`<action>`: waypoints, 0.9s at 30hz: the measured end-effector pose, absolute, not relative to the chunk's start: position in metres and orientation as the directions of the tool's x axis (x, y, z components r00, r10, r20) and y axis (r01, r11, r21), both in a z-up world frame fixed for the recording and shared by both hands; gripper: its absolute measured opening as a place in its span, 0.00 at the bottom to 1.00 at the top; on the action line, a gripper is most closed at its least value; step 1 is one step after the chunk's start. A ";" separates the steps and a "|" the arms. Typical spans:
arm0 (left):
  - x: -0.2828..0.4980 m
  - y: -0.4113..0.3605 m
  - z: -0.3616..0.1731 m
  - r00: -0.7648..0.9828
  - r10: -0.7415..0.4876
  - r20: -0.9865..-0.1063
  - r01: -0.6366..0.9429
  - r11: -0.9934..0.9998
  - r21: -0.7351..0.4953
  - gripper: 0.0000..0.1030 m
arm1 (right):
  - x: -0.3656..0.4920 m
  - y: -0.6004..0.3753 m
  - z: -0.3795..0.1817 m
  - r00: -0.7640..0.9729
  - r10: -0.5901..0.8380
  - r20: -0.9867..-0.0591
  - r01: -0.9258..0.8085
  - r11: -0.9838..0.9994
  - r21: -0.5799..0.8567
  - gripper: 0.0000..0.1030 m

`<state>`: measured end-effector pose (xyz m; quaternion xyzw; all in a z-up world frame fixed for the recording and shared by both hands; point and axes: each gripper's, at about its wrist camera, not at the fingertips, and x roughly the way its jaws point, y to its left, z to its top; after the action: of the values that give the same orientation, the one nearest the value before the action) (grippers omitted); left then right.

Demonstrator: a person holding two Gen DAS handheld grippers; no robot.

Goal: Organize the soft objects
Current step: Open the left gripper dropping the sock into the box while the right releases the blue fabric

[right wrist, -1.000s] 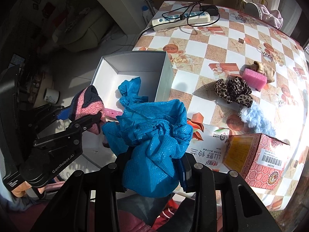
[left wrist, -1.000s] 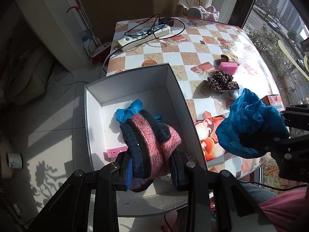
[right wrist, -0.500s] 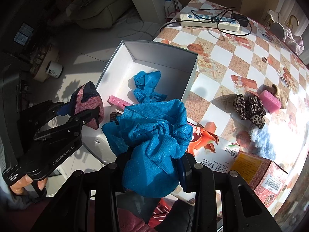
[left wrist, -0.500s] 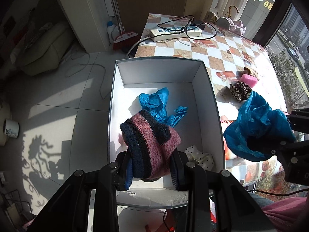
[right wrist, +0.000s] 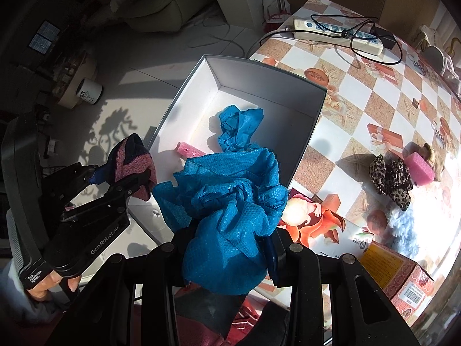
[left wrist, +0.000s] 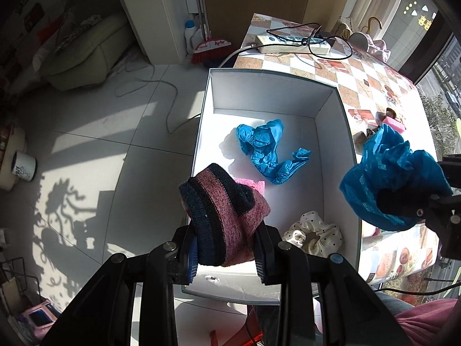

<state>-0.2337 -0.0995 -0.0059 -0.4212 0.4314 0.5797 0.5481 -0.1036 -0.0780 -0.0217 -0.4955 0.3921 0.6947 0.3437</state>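
- Soft objects are split between three places: some lie in the white box, some are on the checked table, and one is held in each gripper.
- The left gripper is clamped on a pink-and-navy knit sock, which hangs over the near part of the box.
- The right gripper is closed around a crumpled blue shoe cover, held above the box's near right corner and the table edge.
- Already in the box: a second blue cover, a pink sponge and a cream dotted scrunchie.
- To finish the drop well, each gripper should likely be over bare box floor before it opens, low enough that the light cover does not drift over the wall.
- The sock would best land in the near left corner, apart from the scrunchie.
- A leopard scrunchie, another pink sponge and a pale blue fluffy item are left on the table.
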 end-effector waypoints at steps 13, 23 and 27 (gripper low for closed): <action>-0.223 -0.100 -0.027 -0.031 0.209 -0.977 -0.999 0.033 0.038 0.36 | -0.124 -0.068 -0.040 -0.243 0.057 -0.968 -0.859 -0.475 0.188 0.38; -0.212 -0.098 -0.027 -0.024 0.203 -0.979 -0.996 0.083 0.042 0.79 | -0.128 -0.060 -0.047 -0.247 0.030 -0.968 -0.864 -0.458 0.207 0.55; -0.211 -0.097 -0.031 0.008 0.182 -0.983 -0.996 0.086 0.007 0.88 | -0.120 -0.055 -0.044 -0.264 0.035 -0.964 -0.877 -0.424 0.225 0.71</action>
<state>-0.2108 -0.0967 -0.0310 -0.4301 0.4732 0.5214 0.5650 -0.1199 -0.0553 -0.0438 -0.5042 0.4176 0.6765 0.3372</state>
